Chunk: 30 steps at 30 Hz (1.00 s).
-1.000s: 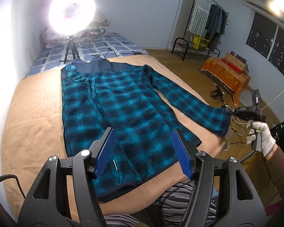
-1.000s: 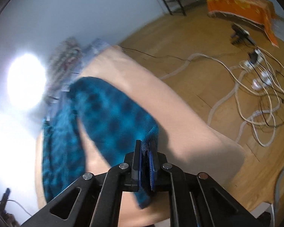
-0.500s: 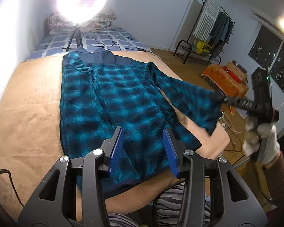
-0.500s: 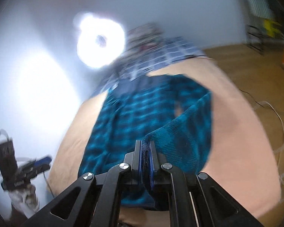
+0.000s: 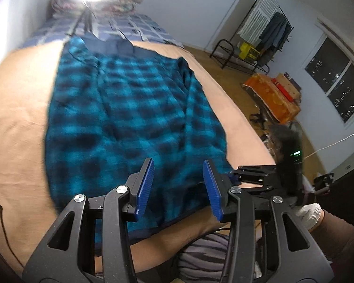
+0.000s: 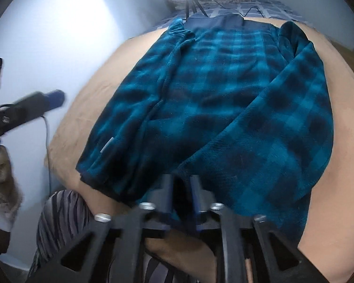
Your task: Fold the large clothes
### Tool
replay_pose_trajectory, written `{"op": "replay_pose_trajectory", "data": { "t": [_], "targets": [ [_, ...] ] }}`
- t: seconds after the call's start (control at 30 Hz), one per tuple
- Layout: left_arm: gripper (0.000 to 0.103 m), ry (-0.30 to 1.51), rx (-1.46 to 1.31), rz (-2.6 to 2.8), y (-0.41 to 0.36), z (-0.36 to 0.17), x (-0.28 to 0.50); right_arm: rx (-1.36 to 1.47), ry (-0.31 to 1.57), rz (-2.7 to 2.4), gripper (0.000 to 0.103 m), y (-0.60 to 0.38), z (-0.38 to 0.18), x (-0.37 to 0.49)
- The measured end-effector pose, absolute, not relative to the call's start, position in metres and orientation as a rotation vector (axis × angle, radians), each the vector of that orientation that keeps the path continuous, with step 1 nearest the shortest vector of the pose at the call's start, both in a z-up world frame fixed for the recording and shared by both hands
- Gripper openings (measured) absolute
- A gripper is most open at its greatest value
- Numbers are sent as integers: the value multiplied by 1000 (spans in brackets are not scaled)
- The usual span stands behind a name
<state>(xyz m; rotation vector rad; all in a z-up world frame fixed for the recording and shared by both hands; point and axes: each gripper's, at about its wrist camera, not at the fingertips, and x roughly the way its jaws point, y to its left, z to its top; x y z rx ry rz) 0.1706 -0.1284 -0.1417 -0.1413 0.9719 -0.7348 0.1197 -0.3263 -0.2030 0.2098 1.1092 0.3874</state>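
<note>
The blue plaid jacket (image 5: 134,118) lies flat on the tan bed cover (image 5: 16,108), with its collar toward the far end of the bed. One second ago its right sleeve was stretched out to the side, over the edge of the bed, with the cuff pinched in the right gripper (image 6: 181,188). Now this sleeve (image 6: 283,122) is folded inward and lies on the body of the jacket, its cuff near the bottom hem.

The jaws of the right gripper have just been opening. They stand a little apart, and the dark cuff is between them, but the pads no longer seem to press it, so the sleeve is probably released.

The left gripper (image 5: 178,186) hovers over the hem with its jaws half open and holds nothing; it has come lower toward the cloth.

Both sleeves now appear folded in, so the next step is probably to fold the body from the hem.
</note>
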Motion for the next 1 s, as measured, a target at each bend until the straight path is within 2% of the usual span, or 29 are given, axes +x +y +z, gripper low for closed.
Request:
{"op": "replay_pose_trajectory", "data": {
  "t": [0.2, 0.3, 0.4, 0.57, 0.6, 0.63, 0.7, 1.0],
  "targets": [
    [44, 1110, -193, -804, -169, -184, 197, 273, 1019, 334, 41, -374, -167, 113],
    [44, 1181, -174, -823, -191, -206, 206, 298, 996, 245, 43, -406, -158, 126],
    [44, 1268, -179, -812, -208, -231, 213, 349, 975, 164, 44, -436, -149, 145],
    [44, 1317, -236, -804, -218, -254, 219, 404, 963, 72, 53, -480, -137, 199],
    [42, 1313, -247, -819, -221, -256, 219, 403, 963, 57, 53, -484, -136, 209],
    [26, 1308, -250, -833, -222, -257, 217, 405, 960, 38, 53, -491, -135, 222],
    [4, 1300, -238, -859, -227, -258, 214, 430, 958, 29, 53, -501, -136, 246],
    [1, 1226, -244, -916, -229, -244, 209, 569, 988, -68, 53, -547, -176, 354]
  ]
}}
